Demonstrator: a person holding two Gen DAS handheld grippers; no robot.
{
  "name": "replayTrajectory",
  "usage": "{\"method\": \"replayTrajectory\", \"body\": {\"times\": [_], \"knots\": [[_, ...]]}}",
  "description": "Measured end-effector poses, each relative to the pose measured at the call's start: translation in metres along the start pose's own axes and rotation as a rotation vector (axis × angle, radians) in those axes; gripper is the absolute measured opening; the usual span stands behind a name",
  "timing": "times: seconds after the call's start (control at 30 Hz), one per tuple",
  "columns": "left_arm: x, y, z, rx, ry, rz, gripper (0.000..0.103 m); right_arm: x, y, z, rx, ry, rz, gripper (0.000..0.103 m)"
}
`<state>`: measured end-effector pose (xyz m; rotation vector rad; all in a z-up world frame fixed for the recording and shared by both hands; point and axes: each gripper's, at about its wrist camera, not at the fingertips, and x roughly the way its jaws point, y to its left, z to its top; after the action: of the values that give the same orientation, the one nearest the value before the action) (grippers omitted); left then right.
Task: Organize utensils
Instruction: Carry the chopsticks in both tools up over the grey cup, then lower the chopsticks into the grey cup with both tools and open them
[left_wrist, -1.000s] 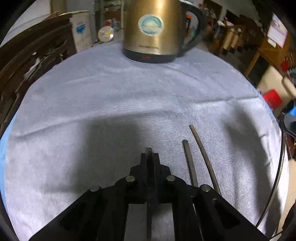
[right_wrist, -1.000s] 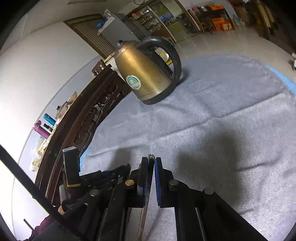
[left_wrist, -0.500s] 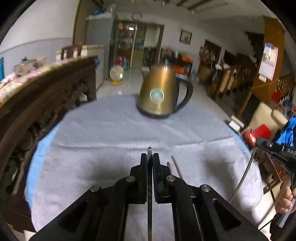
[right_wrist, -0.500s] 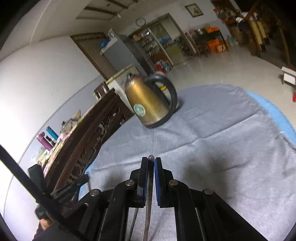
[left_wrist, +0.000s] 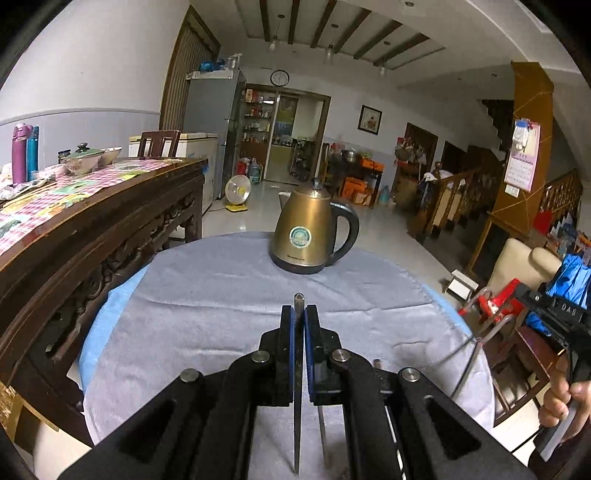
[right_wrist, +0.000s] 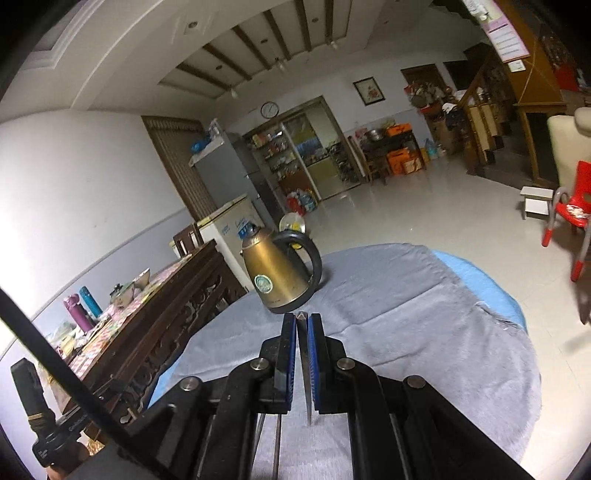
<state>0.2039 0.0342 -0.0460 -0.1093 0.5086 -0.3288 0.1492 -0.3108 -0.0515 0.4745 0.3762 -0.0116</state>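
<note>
The left gripper (left_wrist: 298, 317) is clamped on a thin dark metal chopstick (left_wrist: 297, 384), whose blunt tip pokes out just past the blue-lined pads while its shaft runs back between the black fingers toward the camera. The right gripper (right_wrist: 302, 325) grips a second thin metal chopstick (right_wrist: 305, 369) in the same way, its faceted tip showing just above the pads. More slim metal sticks (right_wrist: 276, 443) lie on the cloth under the grippers, partly hidden by the black linkages.

Both grippers hang above a round table covered by a grey, finely napped cloth (left_wrist: 207, 295) with a pale blue layer showing at the rim. A bronze-coloured steel electric kettle (left_wrist: 312, 232) with a black handle and base and a round label stands upright at the far side, well apart from the grippers. A dark carved wooden table (left_wrist: 92, 229) stands to the left.

A second ago both views looked steeply down at the cloth with the kettle close; now they sit higher and more level, taking in the room and ceiling.
</note>
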Motion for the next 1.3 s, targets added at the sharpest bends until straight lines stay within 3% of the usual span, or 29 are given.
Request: {"method": "replayTrajectory", "body": {"times": [0.4,0.9,1.3], "knots": [[-0.054,-0.010,0.018,0.000,-0.085,-0.045,0.005,-0.051,0.014,0.009,-0.044,-0.038,-0.013,0.007],[-0.122,-0.039,0.032,0.019,-0.193,-0.143,0.005,-0.124,0.063,0.014,-0.154,-0.120,0.046,0.007],[-0.128,-0.059,0.017,0.027,-0.194,-0.149,0.005,-0.164,0.112,0.016,-0.249,-0.163,0.139,0.007]]}}
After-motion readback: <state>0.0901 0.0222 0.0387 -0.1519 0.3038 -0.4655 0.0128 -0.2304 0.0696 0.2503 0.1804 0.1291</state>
